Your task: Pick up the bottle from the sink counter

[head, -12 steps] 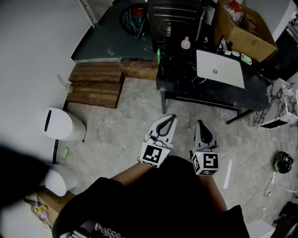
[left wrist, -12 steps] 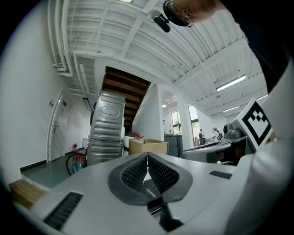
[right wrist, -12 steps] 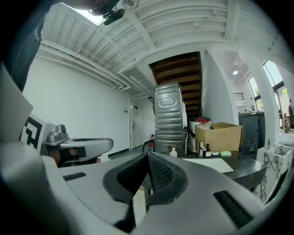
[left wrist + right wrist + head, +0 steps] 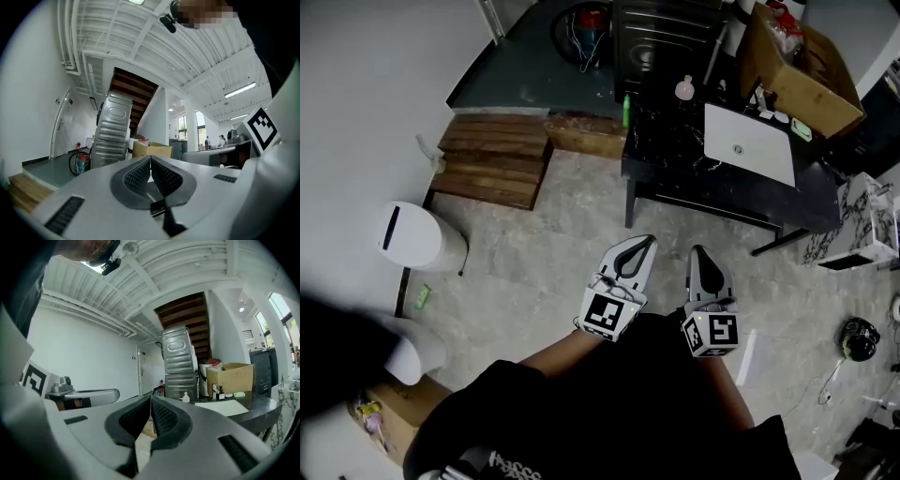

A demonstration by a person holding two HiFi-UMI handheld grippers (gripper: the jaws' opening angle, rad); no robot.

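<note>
Bottle (image 4: 684, 88): small, pale, round-bodied, upright on dark desk (image 4: 666, 159) at 12 o'clock. My left claw (image 4: 645, 242) and right claw (image 4: 699, 253) pressed together, empty.

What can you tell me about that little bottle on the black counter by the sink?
It is a small bottle with a rounded, pale pinkish-white body and a narrower top, plastic by the look of it. It stands upright at the far edge of the black marbled sink counter, off to the left of the white basin. Only the counter touches it. It is too small here to make out any label or contents.
</note>
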